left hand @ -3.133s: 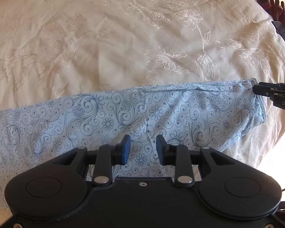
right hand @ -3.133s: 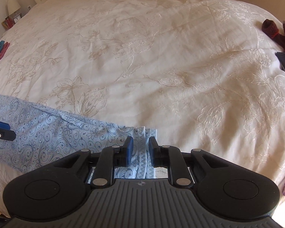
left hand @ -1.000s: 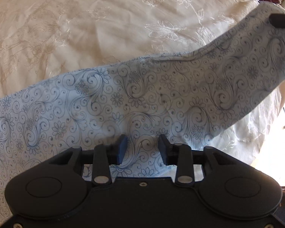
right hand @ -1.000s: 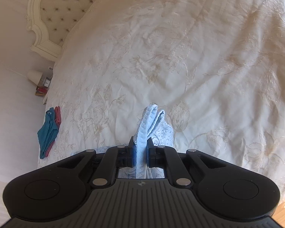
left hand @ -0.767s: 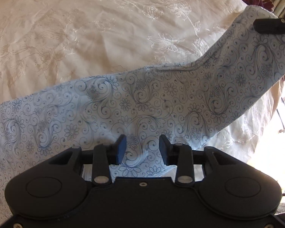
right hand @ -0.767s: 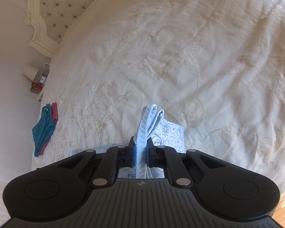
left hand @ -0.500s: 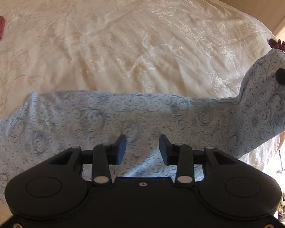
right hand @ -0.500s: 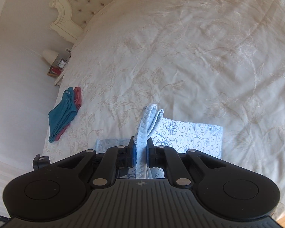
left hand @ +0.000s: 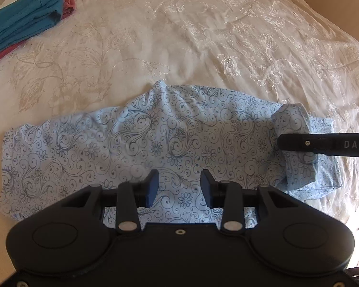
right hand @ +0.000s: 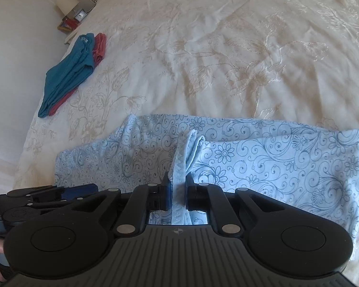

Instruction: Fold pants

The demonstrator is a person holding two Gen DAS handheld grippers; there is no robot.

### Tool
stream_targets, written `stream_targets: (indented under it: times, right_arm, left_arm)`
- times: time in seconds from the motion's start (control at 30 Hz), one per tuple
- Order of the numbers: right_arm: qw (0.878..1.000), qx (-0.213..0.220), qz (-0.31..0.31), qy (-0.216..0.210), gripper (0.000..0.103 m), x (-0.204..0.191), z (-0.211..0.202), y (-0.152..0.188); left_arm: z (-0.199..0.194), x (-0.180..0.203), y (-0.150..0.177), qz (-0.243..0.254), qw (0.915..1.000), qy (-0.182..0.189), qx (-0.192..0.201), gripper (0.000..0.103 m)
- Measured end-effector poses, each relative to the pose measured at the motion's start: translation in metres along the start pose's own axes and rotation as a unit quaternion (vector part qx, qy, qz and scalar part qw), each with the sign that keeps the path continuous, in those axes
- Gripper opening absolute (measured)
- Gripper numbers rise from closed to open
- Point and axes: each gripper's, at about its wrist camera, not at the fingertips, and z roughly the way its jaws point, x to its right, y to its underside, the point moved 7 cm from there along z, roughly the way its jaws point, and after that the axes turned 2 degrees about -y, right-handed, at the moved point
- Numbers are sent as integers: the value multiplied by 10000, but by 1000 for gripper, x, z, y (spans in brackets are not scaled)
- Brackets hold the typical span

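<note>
Daylight fills both views, soft and warm, coming from the right side. In the left wrist view the lower right corner is blown out to white, and glare glints off the embroidered sheen of the bedspread [left hand: 251, 35] toward the upper right. The far middle of the bed looks hazy and slightly washed out. Both pictures bulge with strong fisheye distortion: the bed curves away at the edges and the corners go dark. The black body of the left gripper [left hand: 179, 189] and of the right gripper [right hand: 178, 186] lies in dim shade, throwing soft shadow on the pants [left hand: 136, 138]. The left wall in the right wrist view is flat and dull.
</note>
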Motion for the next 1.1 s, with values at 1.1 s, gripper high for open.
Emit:
stream_targets:
  times: [1.1]
  right_arm:
    - [9881,531,846,1168,42,159,-69,18]
  left_arm:
    - [46,37,-20,-716,9968,137,-332,54]
